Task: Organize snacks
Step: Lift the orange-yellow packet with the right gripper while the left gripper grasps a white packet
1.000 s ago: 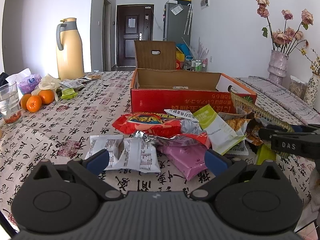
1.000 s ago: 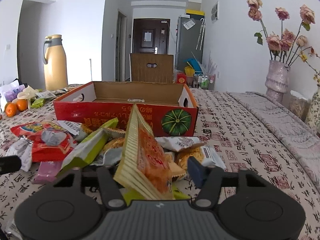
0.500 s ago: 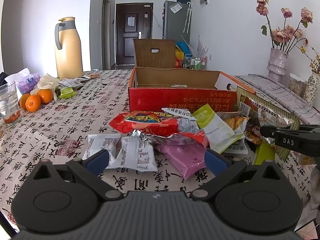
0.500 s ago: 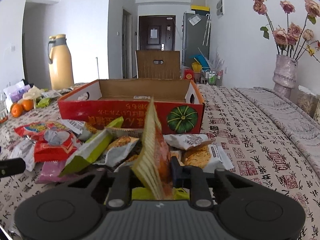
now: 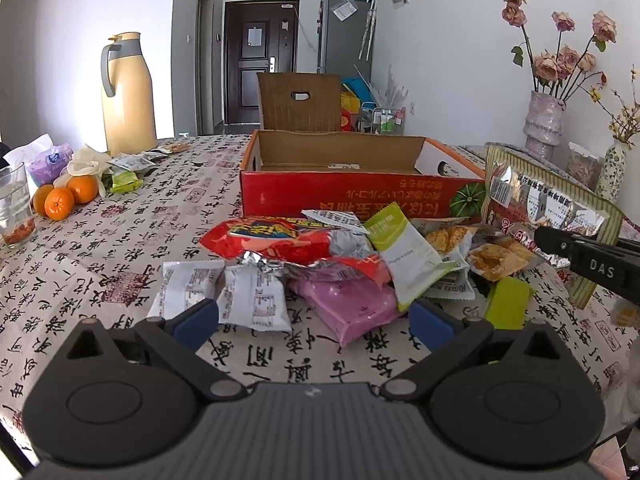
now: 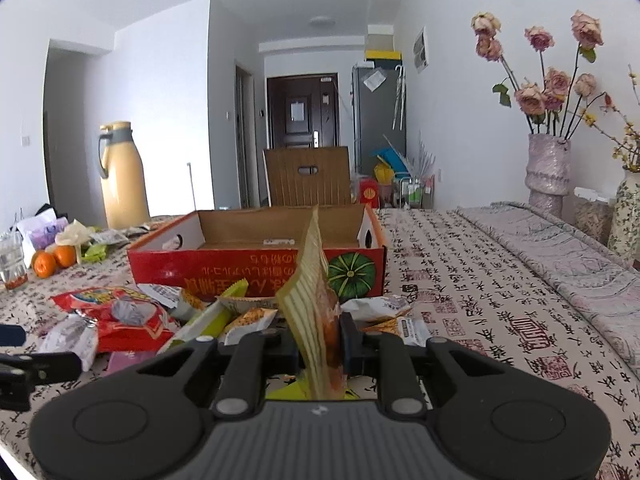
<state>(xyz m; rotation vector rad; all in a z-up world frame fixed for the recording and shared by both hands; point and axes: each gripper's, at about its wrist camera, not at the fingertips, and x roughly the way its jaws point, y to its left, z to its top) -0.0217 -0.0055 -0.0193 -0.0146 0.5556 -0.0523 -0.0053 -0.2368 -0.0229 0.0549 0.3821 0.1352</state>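
Right tool (image 6: pixel 320 340): jaws closed on the yellow-striped, orange-faced foil snack bag (image 6: pixel 316 300), held upright on edge above the pile of mixed snack packets (image 5: pixel 340 256). A second ago the jaws stood open around this bag.

Left tool (image 5: pixel 312 316): jaws open, empty, low over the white twin packets (image 5: pixel 224 296); position unchanged.

The open red cardboard box (image 6: pixel 256 268) stands just behind the pile. The patterned tabletop (image 6: pixel 480 312) is bare to the right.

Red box (image 5: pixel 344 200) with green pumpkin print; striped yellow-green packet (image 6: pixel 310 300); surface (image 5: pixel 120 240) cloth calligraphy-patterned; pink packet (image 5: pixel 348 304).
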